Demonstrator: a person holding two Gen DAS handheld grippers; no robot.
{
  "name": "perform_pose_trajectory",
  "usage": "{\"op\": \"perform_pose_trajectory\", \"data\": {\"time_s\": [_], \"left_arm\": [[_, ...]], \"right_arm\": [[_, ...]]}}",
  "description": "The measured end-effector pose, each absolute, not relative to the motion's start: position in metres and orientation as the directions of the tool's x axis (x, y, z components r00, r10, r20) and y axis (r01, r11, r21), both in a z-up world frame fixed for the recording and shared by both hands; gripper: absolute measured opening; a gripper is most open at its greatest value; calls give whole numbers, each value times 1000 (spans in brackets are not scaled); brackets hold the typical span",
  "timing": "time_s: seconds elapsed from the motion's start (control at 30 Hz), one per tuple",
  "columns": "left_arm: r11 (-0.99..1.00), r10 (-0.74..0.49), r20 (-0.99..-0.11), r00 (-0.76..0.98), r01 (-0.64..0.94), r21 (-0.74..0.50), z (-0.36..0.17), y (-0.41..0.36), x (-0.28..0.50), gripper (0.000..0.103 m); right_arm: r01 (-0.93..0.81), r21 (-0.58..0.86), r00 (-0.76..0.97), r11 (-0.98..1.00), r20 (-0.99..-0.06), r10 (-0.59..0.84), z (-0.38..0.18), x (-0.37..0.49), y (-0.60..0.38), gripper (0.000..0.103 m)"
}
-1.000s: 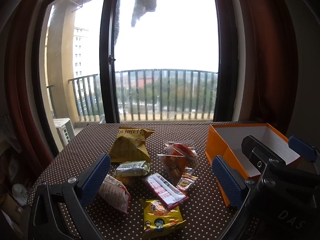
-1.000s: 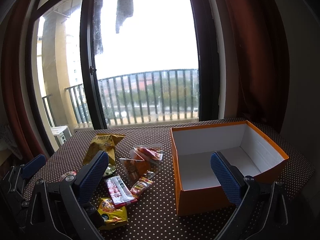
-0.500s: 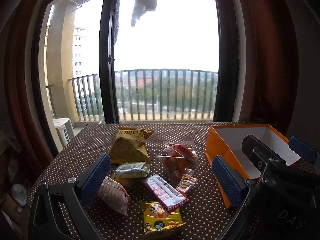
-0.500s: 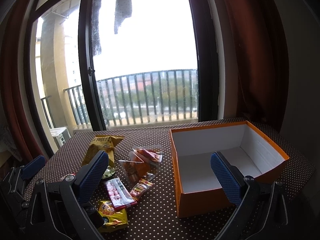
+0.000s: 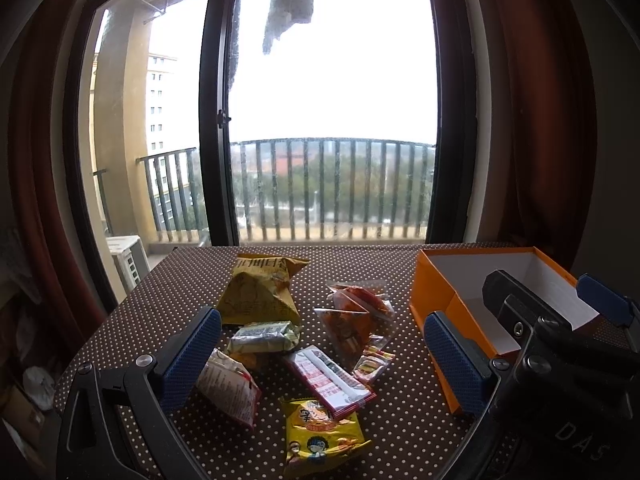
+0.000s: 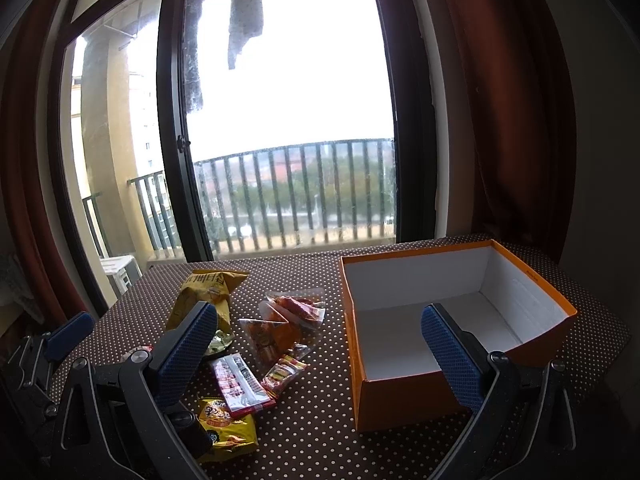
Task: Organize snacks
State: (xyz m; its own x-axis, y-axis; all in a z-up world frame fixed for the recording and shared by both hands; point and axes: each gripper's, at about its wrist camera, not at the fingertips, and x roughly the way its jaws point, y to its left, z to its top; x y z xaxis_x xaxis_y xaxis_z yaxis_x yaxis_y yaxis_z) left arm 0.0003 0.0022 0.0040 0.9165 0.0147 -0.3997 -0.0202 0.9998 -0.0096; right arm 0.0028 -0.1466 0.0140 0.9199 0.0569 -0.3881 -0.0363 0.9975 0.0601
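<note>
Several snack packets lie loose on the dotted brown tablecloth (image 5: 380, 264): a big yellow chip bag (image 5: 260, 292) (image 6: 206, 292), a green-white packet (image 5: 264, 336), a red-and-white packet (image 5: 228, 390), a pink-white wafer pack (image 5: 330, 380) (image 6: 238, 384), clear bags of orange snacks (image 5: 352, 316) (image 6: 280, 328) and a small yellow packet (image 5: 320, 436) (image 6: 226, 426). An orange box (image 6: 456, 312) (image 5: 436, 308) with a white inside stands empty at the right. My left gripper (image 5: 320, 364) hovers open above the packets. My right gripper (image 6: 320, 360) is open in front of the box, holding nothing.
Behind the table's far edge is a tall glass balcony door with a black frame (image 5: 212, 120) and railing (image 5: 332, 188). Dark red curtains (image 6: 512, 100) hang at both sides. The right gripper's body (image 5: 560, 344) shows in the left wrist view beside the box.
Both views have shifted slightly; the packets and box sit a little lower and nearer in the frames. Nothing was picked up, and both grippers stay open.
</note>
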Motion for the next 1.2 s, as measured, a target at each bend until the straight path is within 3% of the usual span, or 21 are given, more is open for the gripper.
{"op": "perform_pose_trajectory", "data": {"time_s": [0.63, 1.2], "left_arm": [[997, 72, -421, 904, -74, 11, -32, 20, 2, 101], [999, 15, -577, 816, -40, -32, -108, 42, 25, 101]], "right_arm": [[-73, 63, 903, 995, -421, 93, -20, 14, -127, 103], [-129, 55, 823, 990, -551, 138, -92, 35, -93, 103]]}}
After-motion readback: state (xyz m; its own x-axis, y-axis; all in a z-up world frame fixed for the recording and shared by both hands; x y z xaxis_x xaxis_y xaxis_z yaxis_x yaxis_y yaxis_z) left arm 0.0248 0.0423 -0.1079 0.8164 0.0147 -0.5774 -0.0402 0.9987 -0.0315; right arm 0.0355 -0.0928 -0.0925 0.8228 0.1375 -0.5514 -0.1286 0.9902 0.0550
